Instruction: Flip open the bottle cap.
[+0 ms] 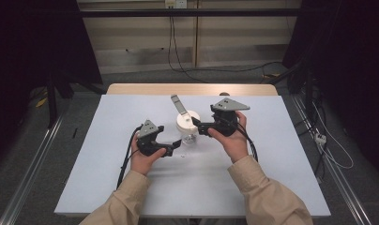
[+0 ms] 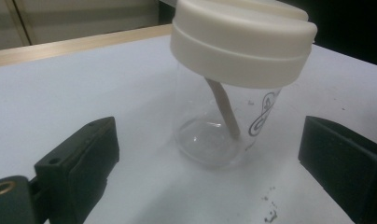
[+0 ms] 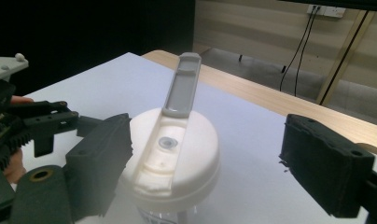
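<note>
1. Person's left hand, in a tan sleeve, is holding the left black two-jaw gripper at the left of the white table sheet; a black cable is trailing from it toward the table's near edge.
2. Left gripper's jaws are standing wide apart and gripping nothing. In the left gripper view the 2 black pads are sitting on either side of the jar's base, both clear of the glass.
3. The small clear glass jar with a cream plastic lid is standing upright near the middle of the sheet, between the 2 grippers.
4. Left gripper view: the jar is showing a dark curly printed mark on its wall and a beige straw running down from the lid to the jar's bottom. A few dark specks are lying on the sheet just in front of it.
5. The lid's grey flip tab is standing raised, tilting away toward the table's far edge, above a groove with a small round hole.
6. Person's right hand is holding the right black gripper at lid height, right of the jar.
7. Right gripper's jaws are spread wide and holding nothing; in the right gripper view 1 pad is lying close against the lid's rim, whether touching I cannot tell, and the other is well clear.
8. A bare wooden table edge is showing beyond the sheet.
</note>
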`<state>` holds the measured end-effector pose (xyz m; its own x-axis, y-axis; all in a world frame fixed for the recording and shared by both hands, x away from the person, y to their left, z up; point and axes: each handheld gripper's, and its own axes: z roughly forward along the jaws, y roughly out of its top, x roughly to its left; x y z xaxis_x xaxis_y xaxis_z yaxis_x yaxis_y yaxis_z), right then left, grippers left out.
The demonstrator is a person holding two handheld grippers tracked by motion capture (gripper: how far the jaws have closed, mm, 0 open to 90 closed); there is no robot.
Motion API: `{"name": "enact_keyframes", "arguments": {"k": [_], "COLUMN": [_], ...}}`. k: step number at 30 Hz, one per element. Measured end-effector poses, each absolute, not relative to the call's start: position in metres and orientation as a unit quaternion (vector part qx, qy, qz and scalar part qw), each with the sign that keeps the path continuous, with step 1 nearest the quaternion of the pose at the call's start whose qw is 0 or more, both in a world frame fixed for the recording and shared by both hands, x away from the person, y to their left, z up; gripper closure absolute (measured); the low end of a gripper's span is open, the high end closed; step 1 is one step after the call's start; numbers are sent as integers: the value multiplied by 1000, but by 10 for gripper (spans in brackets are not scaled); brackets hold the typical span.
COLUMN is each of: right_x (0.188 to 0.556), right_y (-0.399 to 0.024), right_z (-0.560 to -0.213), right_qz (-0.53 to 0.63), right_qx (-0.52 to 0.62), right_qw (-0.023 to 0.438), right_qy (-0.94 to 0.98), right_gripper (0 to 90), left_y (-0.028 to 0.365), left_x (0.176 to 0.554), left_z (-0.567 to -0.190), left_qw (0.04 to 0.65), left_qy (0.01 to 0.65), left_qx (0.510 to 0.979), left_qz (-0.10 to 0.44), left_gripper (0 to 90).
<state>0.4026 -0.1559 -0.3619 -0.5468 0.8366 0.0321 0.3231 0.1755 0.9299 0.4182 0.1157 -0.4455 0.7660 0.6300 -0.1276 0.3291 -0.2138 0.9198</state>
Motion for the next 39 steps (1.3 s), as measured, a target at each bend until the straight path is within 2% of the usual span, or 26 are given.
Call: {"name": "enact_keyframes", "arguments": {"k": [19, 39], "right_x": [387, 351], "right_y": [-172, -220], "right_z": [-371, -412], "right_qz": [506, 509], "right_qx": [397, 423], "right_qw": [257, 249], "right_qy": [721, 707], "right_gripper": [145, 128], "left_y": [140, 170], "left_x": [404, 389], "left_z": [-442, -438], "left_qw": [542, 543], "left_qy": [320, 313], "left_qx": [763, 767], "left_qz": [147, 141], "left_gripper": [49, 49]}}
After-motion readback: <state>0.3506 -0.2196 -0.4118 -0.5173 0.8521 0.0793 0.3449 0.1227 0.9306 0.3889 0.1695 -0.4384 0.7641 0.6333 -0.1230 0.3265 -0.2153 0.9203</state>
